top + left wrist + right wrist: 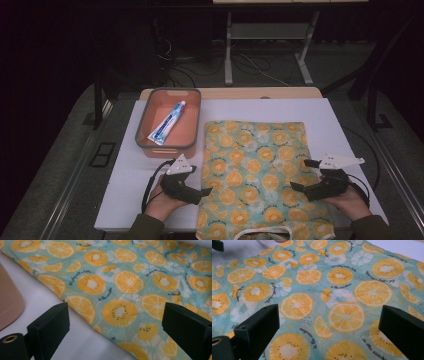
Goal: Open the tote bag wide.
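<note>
I see the orange-print cloth bag (255,175) lying flat on the white worktop (125,195), just beside the pink bin (168,145) that holds a toothpaste tube (167,123). My left tool (202,191) is at the bag's left edge, my right tool (298,185) over its right side. Both tools stand apart, holding nothing.

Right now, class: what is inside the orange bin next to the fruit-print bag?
A toothpaste tube lies slanted on the floor of the orange bin. Whatever is beneath the tube is covered.
</note>
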`<state>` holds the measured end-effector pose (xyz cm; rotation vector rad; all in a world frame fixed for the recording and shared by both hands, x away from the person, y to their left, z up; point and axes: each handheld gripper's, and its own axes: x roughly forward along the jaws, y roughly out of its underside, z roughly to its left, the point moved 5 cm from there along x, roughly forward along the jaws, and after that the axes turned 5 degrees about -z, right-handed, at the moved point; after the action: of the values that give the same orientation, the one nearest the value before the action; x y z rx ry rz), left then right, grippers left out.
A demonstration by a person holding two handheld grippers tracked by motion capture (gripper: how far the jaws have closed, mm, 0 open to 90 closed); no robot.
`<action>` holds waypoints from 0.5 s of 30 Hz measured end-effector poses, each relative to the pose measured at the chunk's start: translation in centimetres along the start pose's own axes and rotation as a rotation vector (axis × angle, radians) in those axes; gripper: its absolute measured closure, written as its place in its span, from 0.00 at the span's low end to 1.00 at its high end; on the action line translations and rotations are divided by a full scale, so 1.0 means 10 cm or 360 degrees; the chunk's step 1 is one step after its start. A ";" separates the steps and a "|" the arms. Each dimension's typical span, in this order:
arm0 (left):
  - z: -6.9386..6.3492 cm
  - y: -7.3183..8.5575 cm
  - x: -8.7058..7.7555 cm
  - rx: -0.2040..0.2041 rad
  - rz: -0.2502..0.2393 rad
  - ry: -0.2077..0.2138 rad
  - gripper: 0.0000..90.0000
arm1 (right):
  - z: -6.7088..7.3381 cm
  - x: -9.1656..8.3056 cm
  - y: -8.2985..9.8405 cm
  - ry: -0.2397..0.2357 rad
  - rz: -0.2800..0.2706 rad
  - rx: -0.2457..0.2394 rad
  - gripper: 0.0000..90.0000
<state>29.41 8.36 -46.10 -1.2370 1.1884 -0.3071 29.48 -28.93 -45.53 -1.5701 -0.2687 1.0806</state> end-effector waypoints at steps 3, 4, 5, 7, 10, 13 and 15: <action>0.00 0.01 0.06 -0.0001 0.0028 -0.0023 0.11 | 0.00 0.00 0.00 0.0000 0.0001 -0.0001 0.03; 0.01 0.02 0.07 -0.0004 0.0033 -0.0030 0.12 | 0.00 0.01 0.00 0.0000 0.0002 -0.0003 0.03; 0.02 0.02 0.09 -0.0009 0.0028 -0.0041 0.14 | 0.00 0.01 0.00 -0.0001 0.0002 -0.0005 0.03; 0.07 0.02 0.12 -0.0033 0.0038 -0.0093 0.15 | 0.01 0.01 0.00 -0.0002 0.0004 -0.0003 0.03; 0.14 0.01 0.17 -0.0064 0.0039 -0.0144 0.16 | 0.00 0.02 0.00 0.0005 0.0012 -0.0005 0.03; 0.19 0.03 0.23 -0.0074 0.0072 -0.0162 0.23 | 0.00 0.02 0.00 0.0007 0.0011 -0.0006 0.03; 0.22 0.05 0.26 -0.0078 0.0100 -0.0168 0.24 | 0.00 0.02 0.01 0.0009 0.0013 -0.0003 0.03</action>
<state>32.08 7.81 -48.20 -1.2409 1.1470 -0.1650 29.58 -28.85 -45.67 -1.5767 -0.2599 1.0825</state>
